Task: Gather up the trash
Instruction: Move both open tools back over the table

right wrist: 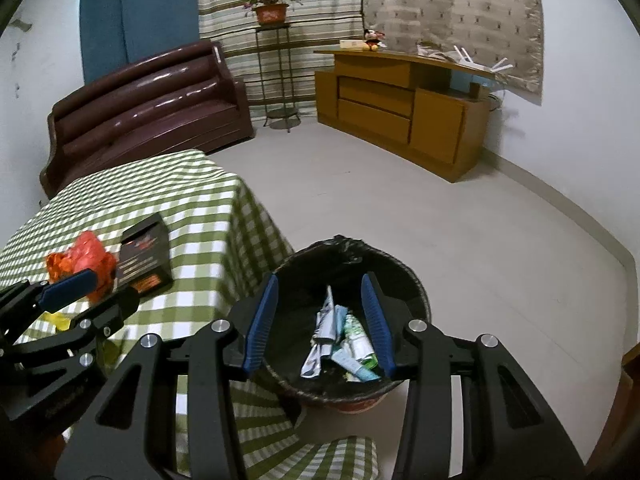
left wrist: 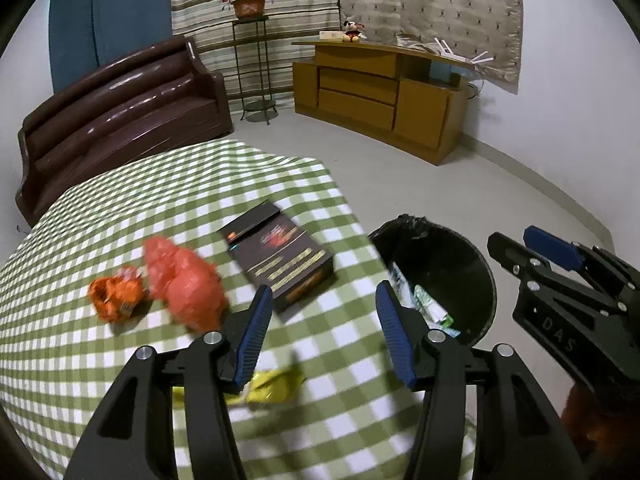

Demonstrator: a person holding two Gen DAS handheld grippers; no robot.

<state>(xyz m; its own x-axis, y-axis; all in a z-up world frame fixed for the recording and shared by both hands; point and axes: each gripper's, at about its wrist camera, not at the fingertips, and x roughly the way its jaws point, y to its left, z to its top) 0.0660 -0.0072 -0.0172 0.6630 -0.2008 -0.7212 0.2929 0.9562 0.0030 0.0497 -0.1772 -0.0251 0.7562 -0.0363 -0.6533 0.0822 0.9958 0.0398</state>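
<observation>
On the green checked tablecloth [left wrist: 120, 360] lie a crumpled orange wrapper [left wrist: 115, 294], a red plastic bag [left wrist: 182, 278], a dark box [left wrist: 280, 258] and a yellow wrapper [left wrist: 272, 386]. My left gripper [left wrist: 324, 300] is open above the table, with the yellow wrapper under its left finger. A black-lined trash bin [right wrist: 348, 320] stands on the floor beside the table and holds several wrappers [right wrist: 344, 340]. My right gripper [right wrist: 320, 292] is open and empty over the bin. It also shows in the left wrist view [left wrist: 532, 248].
A brown sofa [left wrist: 120, 120] stands behind the table. A wooden cabinet [left wrist: 384, 96] and a plant stand [left wrist: 252, 60] are by the far wall. Pale floor [right wrist: 440, 220] stretches to the right of the bin.
</observation>
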